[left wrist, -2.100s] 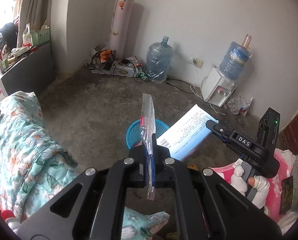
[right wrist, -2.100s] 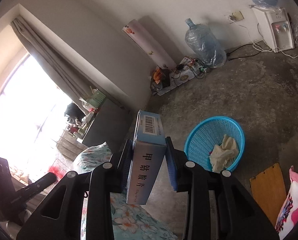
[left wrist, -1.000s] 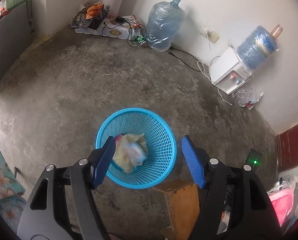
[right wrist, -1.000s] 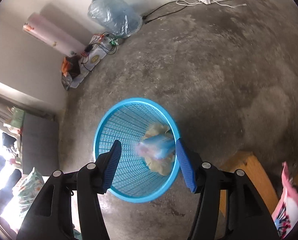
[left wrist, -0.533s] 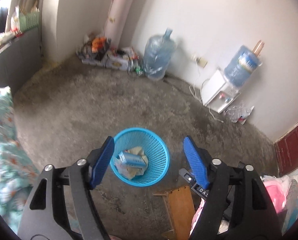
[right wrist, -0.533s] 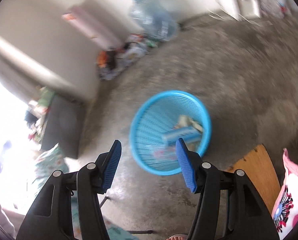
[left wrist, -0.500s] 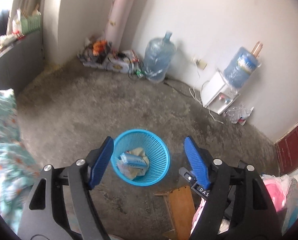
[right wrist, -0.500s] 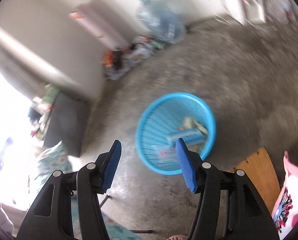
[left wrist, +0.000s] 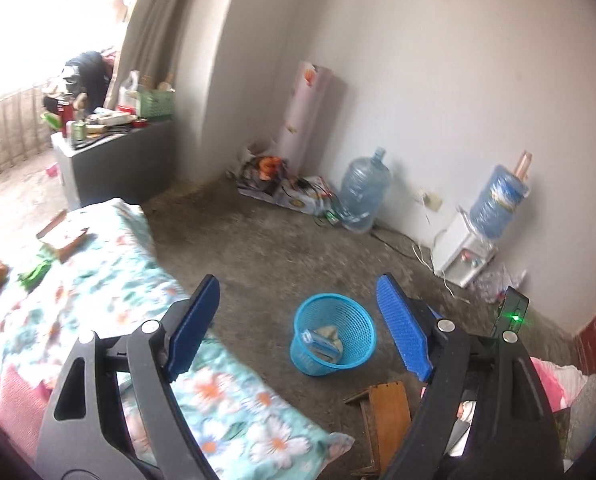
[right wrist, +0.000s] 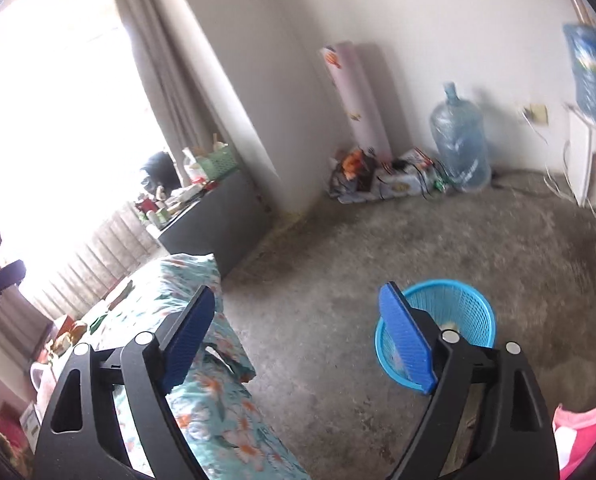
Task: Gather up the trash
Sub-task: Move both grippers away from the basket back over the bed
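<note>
Fingers [left wrist: 194, 328] apart, basket [left wrist: 333, 334] beyond

Basket [left wrist: 335, 332] bright blue mesh; bedspread [left wrist: 98, 300] teal, floral; tongs' pads [left wrist: 403, 334] blue.

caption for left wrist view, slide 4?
Left gripper open and empty above the blue basket, trash inside, floral bedspread at left.

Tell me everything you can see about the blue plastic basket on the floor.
The round blue plastic mesh basket stands upright on the bare grey concrete floor, wider at the rim than at the base. Its lattice walls look intact. Inside lie a blue and white box and pale crumpled paper. Neither tool touches it; a wooden stool stands nearby, apart.
</note>
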